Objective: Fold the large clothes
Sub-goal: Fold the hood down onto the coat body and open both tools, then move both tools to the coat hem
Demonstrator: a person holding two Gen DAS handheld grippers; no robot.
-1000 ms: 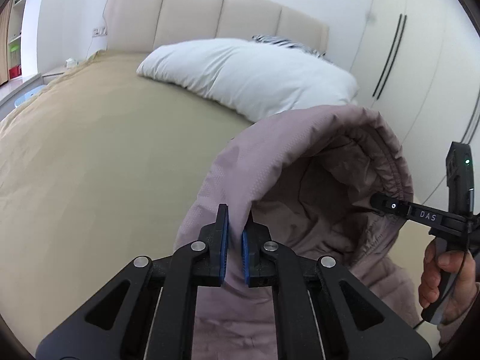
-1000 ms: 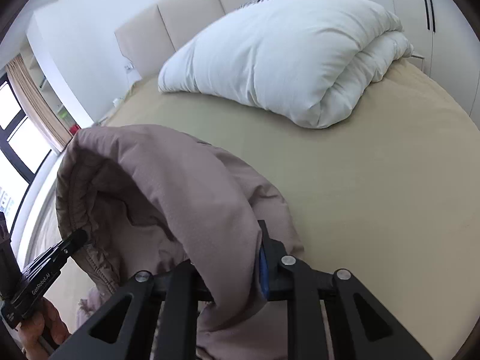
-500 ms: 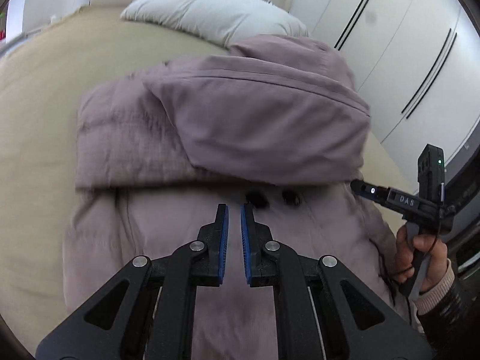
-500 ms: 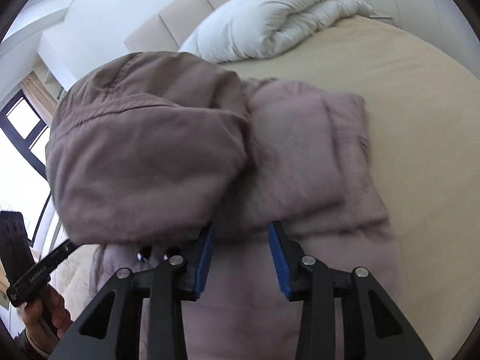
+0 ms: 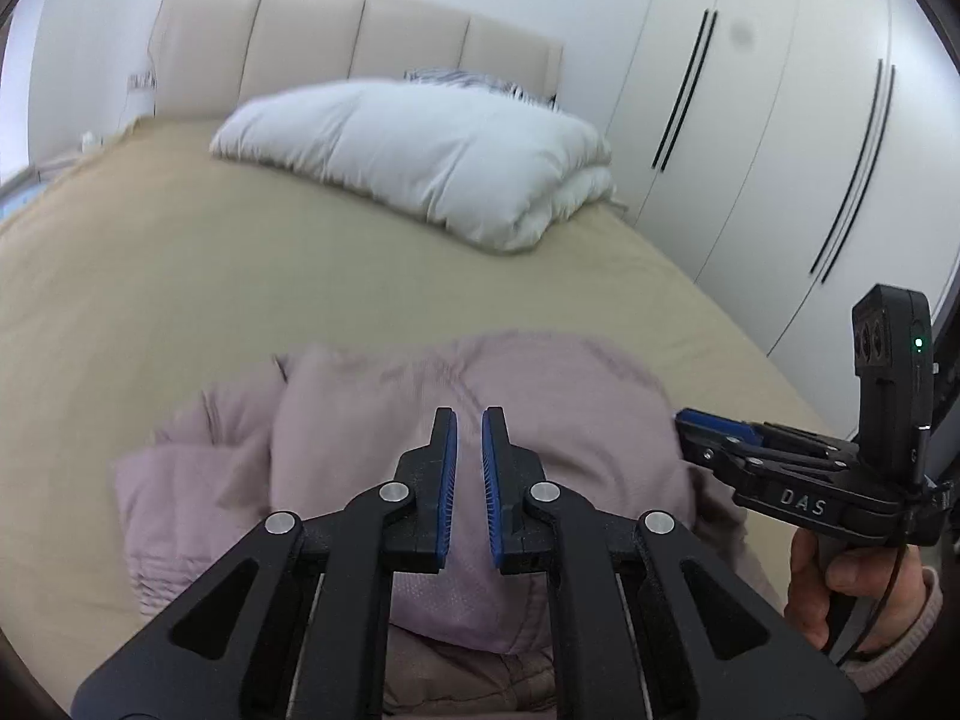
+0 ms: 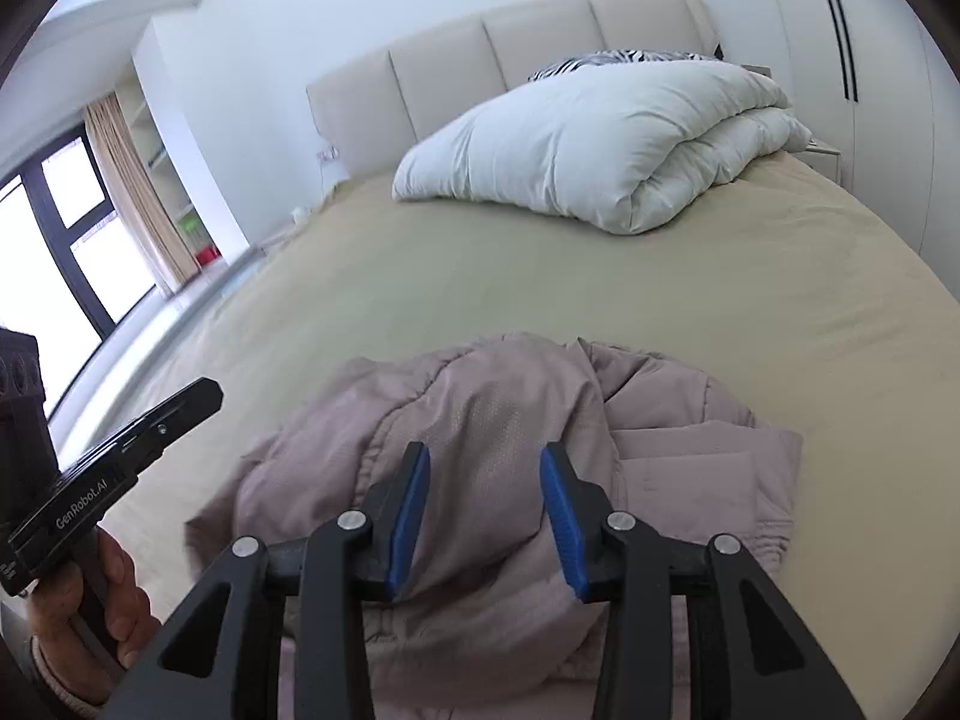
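Since half a second ago both cameras are sitting higher and further back from the mauve padded jacket (image 5: pixel 480 420), which I am now seeing lying bundled on the tan bedsheet (image 5: pixel 180 276) instead of filling the view. From the left wrist, the left gripper (image 5: pixel 468 432) is hovering over the jacket's folded top with its blue pads (image 5: pixel 447 480) a narrow gap apart and nothing between them; fabric is lying below and ahead of the tips. From the right wrist, the right gripper (image 6: pixel 485 462) is standing spread wide, its blue pads (image 6: pixel 408 504) framing the hood fabric underneath without pinching it. In the left view, the right gripper (image 5: pixel 714 429) is showing off to the right of my fingers, at the jacket's right edge, held by a hand (image 5: pixel 852 594). Well ahead of both grippers, a folded white duvet (image 6: pixel 600 138) is resting near the padded headboard (image 6: pixel 498 60), with wardrobe doors (image 5: pixel 780 138) to the right.
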